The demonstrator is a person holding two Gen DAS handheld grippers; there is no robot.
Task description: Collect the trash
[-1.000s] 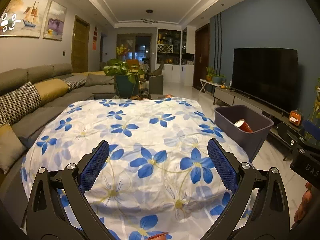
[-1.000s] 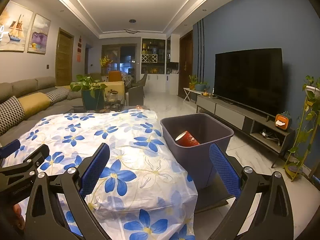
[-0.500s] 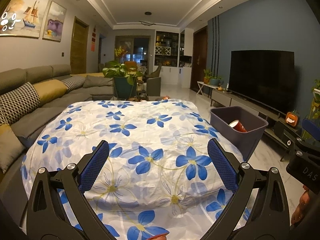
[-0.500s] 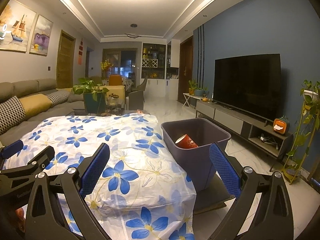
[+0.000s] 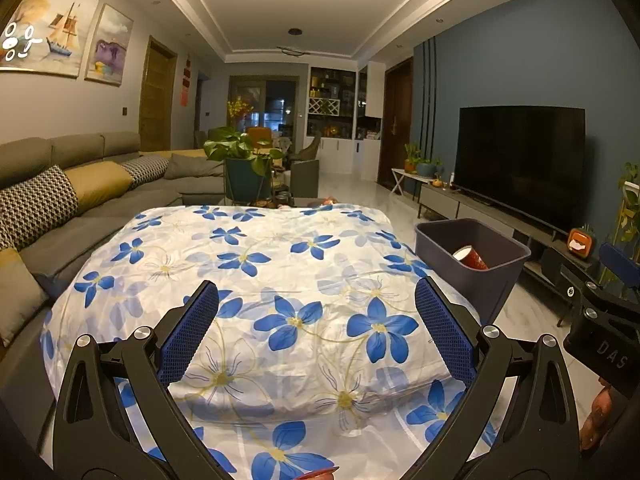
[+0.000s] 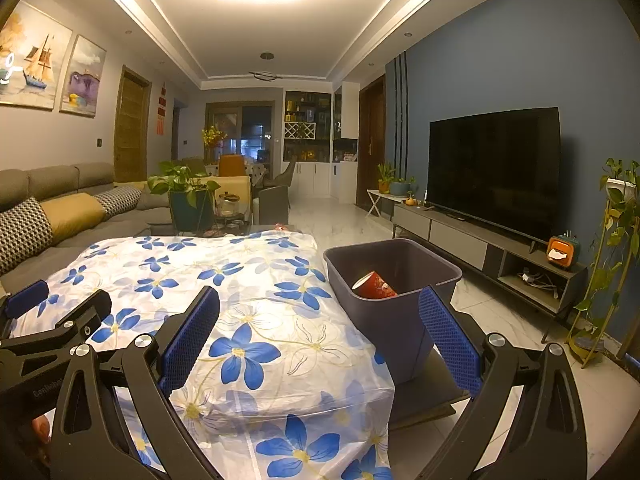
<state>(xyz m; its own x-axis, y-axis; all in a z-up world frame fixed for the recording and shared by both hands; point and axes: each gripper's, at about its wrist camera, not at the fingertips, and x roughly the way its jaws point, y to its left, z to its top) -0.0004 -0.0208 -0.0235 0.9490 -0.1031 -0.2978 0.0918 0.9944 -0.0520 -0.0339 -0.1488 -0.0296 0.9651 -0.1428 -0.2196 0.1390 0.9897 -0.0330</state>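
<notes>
The left tool and right tool both gape wide with nothing between their blue pads, hovering over the near edge of the tabletop under a white cloth with blue flowers. A red paper cup lies tilted inside the grey plastic bin just right of the tabletop.

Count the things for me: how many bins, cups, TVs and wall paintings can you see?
Grey bin: 1
Red paper cup, lying inside the bin: 1
TV: 1
Wall paintings: 2, a sailing ship and a purple one
Total: 5
</notes>
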